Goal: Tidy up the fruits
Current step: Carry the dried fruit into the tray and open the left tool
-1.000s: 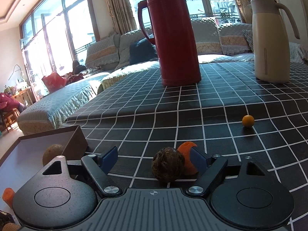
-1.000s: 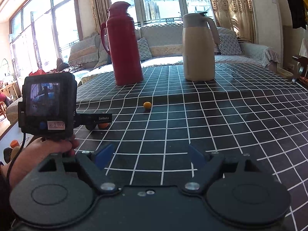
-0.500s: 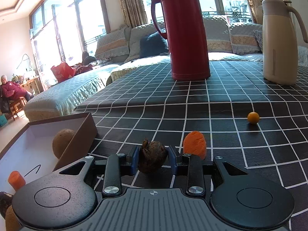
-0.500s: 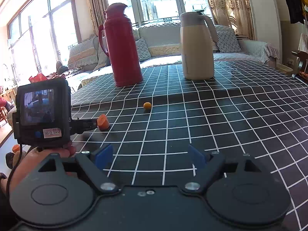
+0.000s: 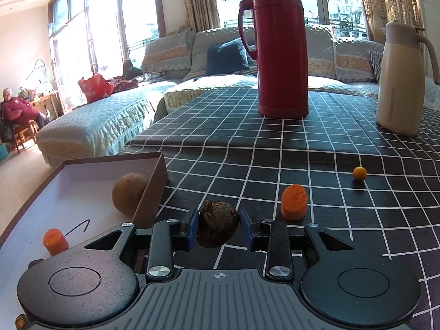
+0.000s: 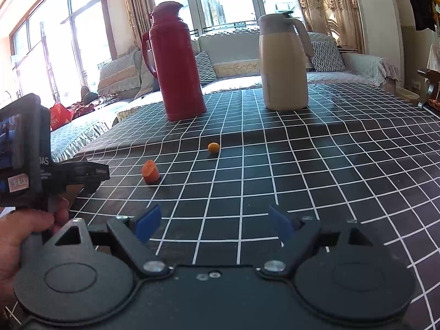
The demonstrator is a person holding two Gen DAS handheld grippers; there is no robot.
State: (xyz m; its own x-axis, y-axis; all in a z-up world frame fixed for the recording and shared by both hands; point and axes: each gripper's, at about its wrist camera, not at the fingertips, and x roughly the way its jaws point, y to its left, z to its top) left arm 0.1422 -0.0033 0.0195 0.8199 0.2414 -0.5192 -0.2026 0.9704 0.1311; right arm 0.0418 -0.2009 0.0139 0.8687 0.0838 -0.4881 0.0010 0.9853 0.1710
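Observation:
My left gripper (image 5: 217, 227) is shut on a dark brown, rough round fruit (image 5: 217, 225), held just above the checked cloth beside the box. The shallow cardboard box (image 5: 154, 176) at the left holds a tan round fruit (image 5: 129, 192) and an orange carrot chunk (image 5: 55, 240). On the cloth lie a larger carrot chunk (image 5: 294, 205) (image 6: 150, 171) and a small orange fruit (image 5: 359, 173) (image 6: 213, 147). My right gripper (image 6: 213, 224) stands open over bare cloth with nothing between its fingers. In the right wrist view the left gripper's body (image 6: 82, 173) shows at the left, in a hand (image 6: 24, 228).
A tall red thermos (image 5: 282, 44) (image 6: 178, 63) and a cream jug (image 5: 400, 79) (image 6: 283, 63) stand at the back of the table (image 5: 330, 148). Sofas lie beyond the far edge. A person (image 5: 19, 111) sits far left in the room.
The left gripper closed on the brown fruit, then carried it up and left toward the box. The carrot chunk behind it is now uncovered. The right gripper stayed put.

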